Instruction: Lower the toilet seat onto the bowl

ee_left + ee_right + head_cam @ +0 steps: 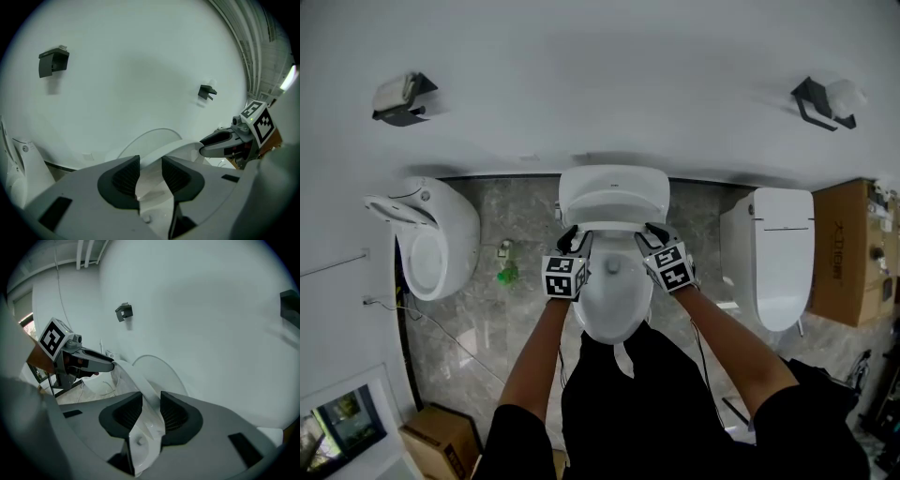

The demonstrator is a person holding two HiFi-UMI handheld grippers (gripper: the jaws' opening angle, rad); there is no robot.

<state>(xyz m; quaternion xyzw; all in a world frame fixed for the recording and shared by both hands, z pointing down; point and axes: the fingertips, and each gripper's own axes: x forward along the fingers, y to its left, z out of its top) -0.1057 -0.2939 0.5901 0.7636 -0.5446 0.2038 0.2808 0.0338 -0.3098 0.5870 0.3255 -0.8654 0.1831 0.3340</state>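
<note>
Left claw [572, 240] and right claw [652, 233] grip the tilted toilet seat [133, 380], front toward person.

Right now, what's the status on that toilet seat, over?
Both clamped on the seat: left hand-held gripper, right hand-held gripper. Seat tilted up, not yet down. Upright lid behind it. Nothing seen blocking.
</note>
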